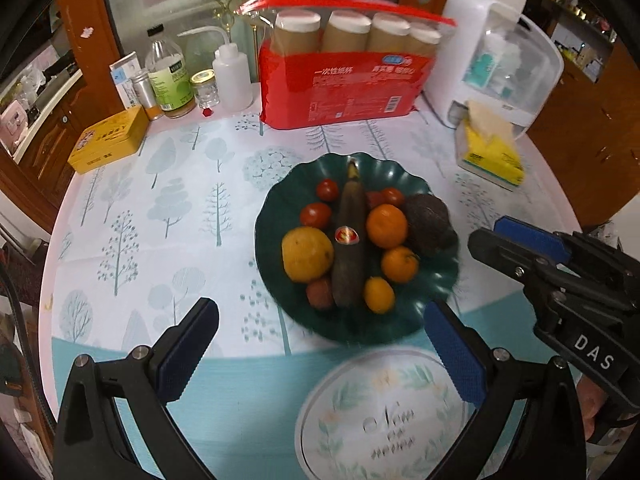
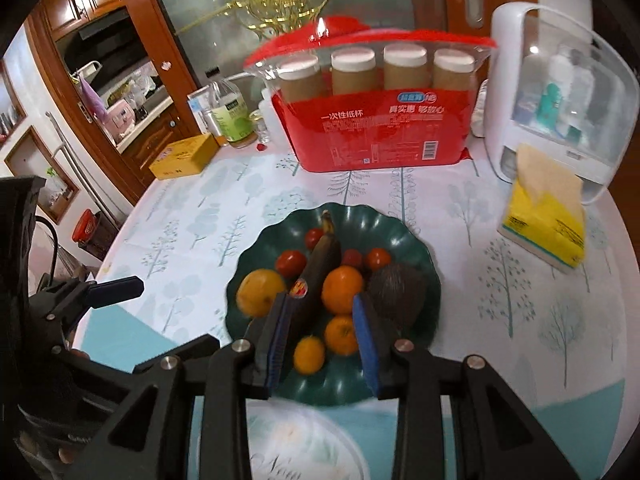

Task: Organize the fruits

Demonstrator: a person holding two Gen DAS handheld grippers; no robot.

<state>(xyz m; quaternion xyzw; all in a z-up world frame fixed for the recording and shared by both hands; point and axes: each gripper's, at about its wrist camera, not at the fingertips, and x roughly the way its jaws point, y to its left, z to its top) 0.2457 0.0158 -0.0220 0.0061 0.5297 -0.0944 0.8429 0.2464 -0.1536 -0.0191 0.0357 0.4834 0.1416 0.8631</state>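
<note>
- Both hand-held grippers hang above the near edge of a round table, tilted down toward the fruit. Left gripper (image 1: 320, 344) has its blue pads spread wide with nothing between them. Right gripper (image 2: 324, 340) has its pads set narrowly apart, and nothing is clamped between them; the fruit seen in that gap lies on the plate below.
- Nearest the viewer, under the grippers, sits a pale round plate with leaf print (image 1: 384, 420). It holds no fruit, so it is probably the place where fruit will be sorted.
- Just beyond it, touching or nearly touching its rim, is a dark green scalloped plate (image 1: 280, 216) piled with the fruit to organise.
- Down the middle of that plate lies a very dark banana (image 1: 349, 248) with a sticker, stem pointing away.
- Left of the banana rests a large yellow citrus (image 1: 307, 254), with a small reddish fruit (image 1: 320, 294) near it.
- Right of the banana are three oranges (image 1: 386, 226) and a dark round avocado (image 1: 426, 222).
- Further back lie small red tomatoes (image 1: 316, 214).
- Farther off to the right lies a yellow tissue pack (image 1: 490, 148); a yellow tin (image 1: 108, 140) lies off to the left.
- Along the far edge stand a red pack of paper cups (image 1: 344, 80), bottles and a white storage box (image 1: 504, 60), well clear of the working area.
</note>
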